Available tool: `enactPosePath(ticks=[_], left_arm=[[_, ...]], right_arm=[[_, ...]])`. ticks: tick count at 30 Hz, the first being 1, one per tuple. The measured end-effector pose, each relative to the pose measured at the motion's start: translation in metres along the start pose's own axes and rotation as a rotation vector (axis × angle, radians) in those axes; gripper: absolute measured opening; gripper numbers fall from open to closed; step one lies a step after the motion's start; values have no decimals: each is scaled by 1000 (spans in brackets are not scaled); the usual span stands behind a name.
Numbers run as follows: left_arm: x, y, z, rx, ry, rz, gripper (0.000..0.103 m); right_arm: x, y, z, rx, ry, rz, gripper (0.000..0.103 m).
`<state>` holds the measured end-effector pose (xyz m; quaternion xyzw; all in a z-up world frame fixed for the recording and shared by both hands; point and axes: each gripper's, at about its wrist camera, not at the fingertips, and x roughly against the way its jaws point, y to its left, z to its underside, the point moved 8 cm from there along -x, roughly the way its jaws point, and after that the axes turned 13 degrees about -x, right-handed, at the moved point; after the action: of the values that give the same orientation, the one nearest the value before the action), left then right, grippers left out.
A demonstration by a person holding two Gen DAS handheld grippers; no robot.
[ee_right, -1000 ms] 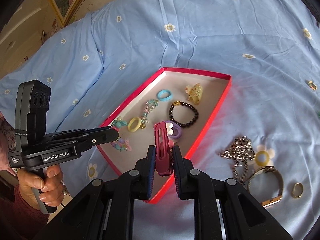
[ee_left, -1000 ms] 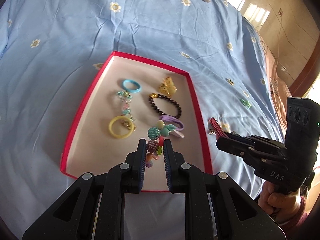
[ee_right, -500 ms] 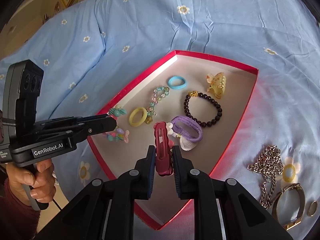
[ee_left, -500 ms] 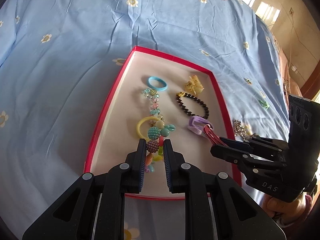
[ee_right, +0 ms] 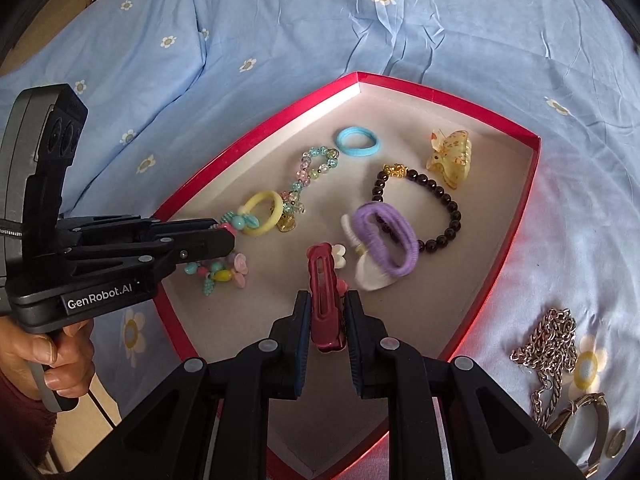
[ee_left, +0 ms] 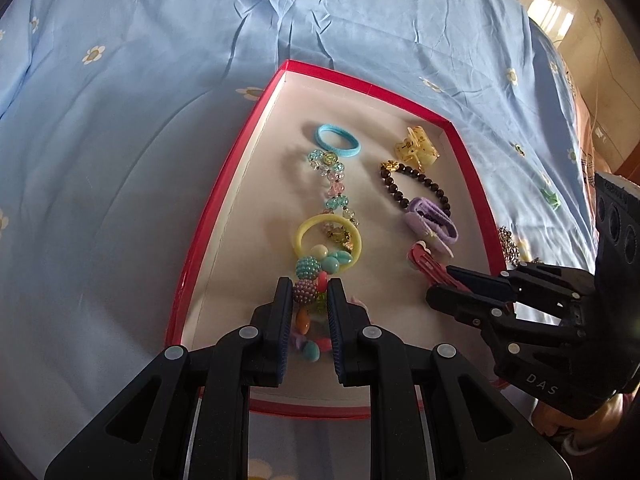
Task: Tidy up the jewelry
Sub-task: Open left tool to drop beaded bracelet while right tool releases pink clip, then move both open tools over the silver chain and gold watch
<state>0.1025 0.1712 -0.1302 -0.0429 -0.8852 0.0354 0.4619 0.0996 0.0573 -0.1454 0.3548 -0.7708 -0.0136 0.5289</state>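
Right now the left gripper (ee_left: 307, 294) has its fingers (ee_left: 280, 312) clenched on a beaded charm bracelet (ee_left: 308, 276) of teal, purple and orange beads, its loose end trailing onto the floor of the red box (ee_left: 208, 216) near the box's near-left corner. The right gripper (ee_right: 326, 312) grasps a dark red hair clip (ee_right: 324, 296) between its fingers (ee_right: 302, 332), the clip pointing forward over the box's near edge, beside a purple hair tie (ee_right: 384, 236). Further in lie a yellow hair tie (ee_right: 262, 213), a crystal bead strand (ee_right: 308, 176), a dark bead bracelet (ee_right: 424, 208), a blue hair tie (ee_right: 358, 142) and an amber claw clip (ee_right: 452, 156) toward the far corner. The box sits on a bed covered by a blue flowered sheet (ee_right: 280, 32). Outside the box, at the bed's near right, rest a silver chain (ee_right: 548, 344), what looks like a watch (ee_right: 580, 424), partly cut off, and a gold ring (ee_right: 614, 442). A hand (ee_right: 52, 360) grips the left gripper's handle.
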Motion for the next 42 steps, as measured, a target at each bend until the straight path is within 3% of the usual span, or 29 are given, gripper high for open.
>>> enactPosePath(ticks=[12, 20, 42], left_arm=[[5, 1, 0, 23, 0, -7, 16], [22, -9, -5, 28, -42, 11, 29], [32, -92, -11, -92, -49, 110, 31]], right_arm=[[2, 0, -2, -26, -9, -30, 21], [36, -7, -7, -75, -82, -66, 31], [130, -120, 24, -308, -241, 51, 37]])
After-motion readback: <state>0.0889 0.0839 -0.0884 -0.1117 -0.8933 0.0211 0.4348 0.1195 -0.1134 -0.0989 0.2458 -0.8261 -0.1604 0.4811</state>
